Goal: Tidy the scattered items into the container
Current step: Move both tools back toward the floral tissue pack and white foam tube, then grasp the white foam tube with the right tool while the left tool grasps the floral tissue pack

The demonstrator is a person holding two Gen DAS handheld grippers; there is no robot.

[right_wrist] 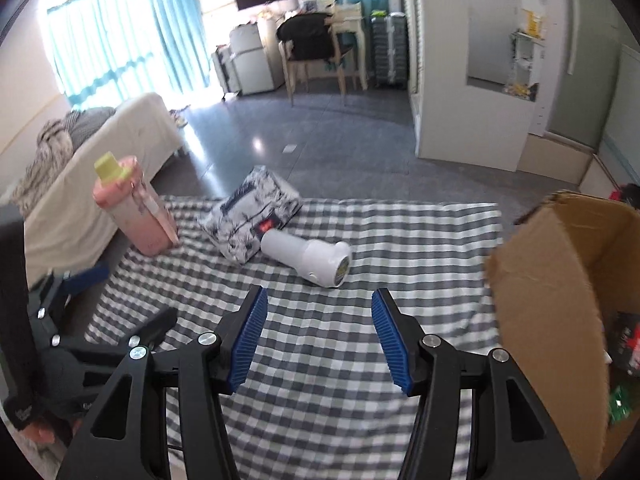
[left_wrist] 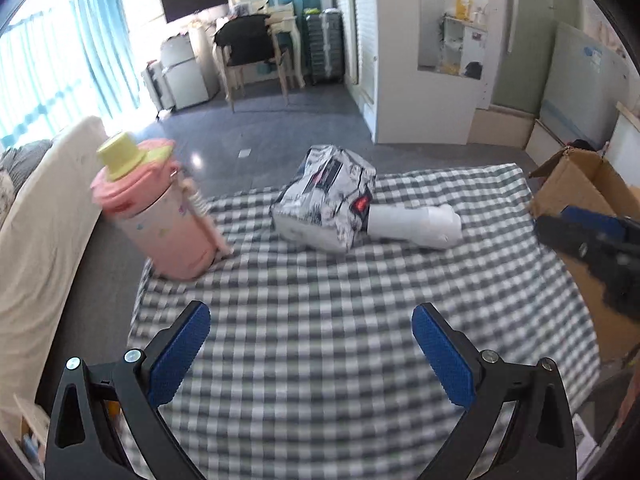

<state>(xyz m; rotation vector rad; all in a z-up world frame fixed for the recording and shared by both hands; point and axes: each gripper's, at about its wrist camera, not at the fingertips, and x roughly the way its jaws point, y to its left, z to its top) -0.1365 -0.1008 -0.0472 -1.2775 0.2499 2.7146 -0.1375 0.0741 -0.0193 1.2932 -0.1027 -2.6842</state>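
A pink bottle (left_wrist: 168, 216) with a yellow-green cap stands at the far left of the checked cloth (left_wrist: 320, 320); it also shows in the right wrist view (right_wrist: 136, 216). A grey-and-white printed packet (left_wrist: 326, 198) (right_wrist: 252, 216) lies mid-cloth, with a white plastic device (left_wrist: 416, 222) (right_wrist: 312, 260) lying on its side beside it. A cardboard box (left_wrist: 588, 216) (right_wrist: 560, 304) stands open at the right edge. My left gripper (left_wrist: 312, 336) is open and empty above the near cloth. My right gripper (right_wrist: 320, 320) is open and empty, just short of the white device.
A cream sofa (right_wrist: 100, 184) runs along the left. Dark and green items (right_wrist: 628, 352) lie inside the box. The right gripper shows at the left view's right edge (left_wrist: 600, 256); the left gripper shows low left in the right view (right_wrist: 80, 320). Grey floor and furniture lie beyond.
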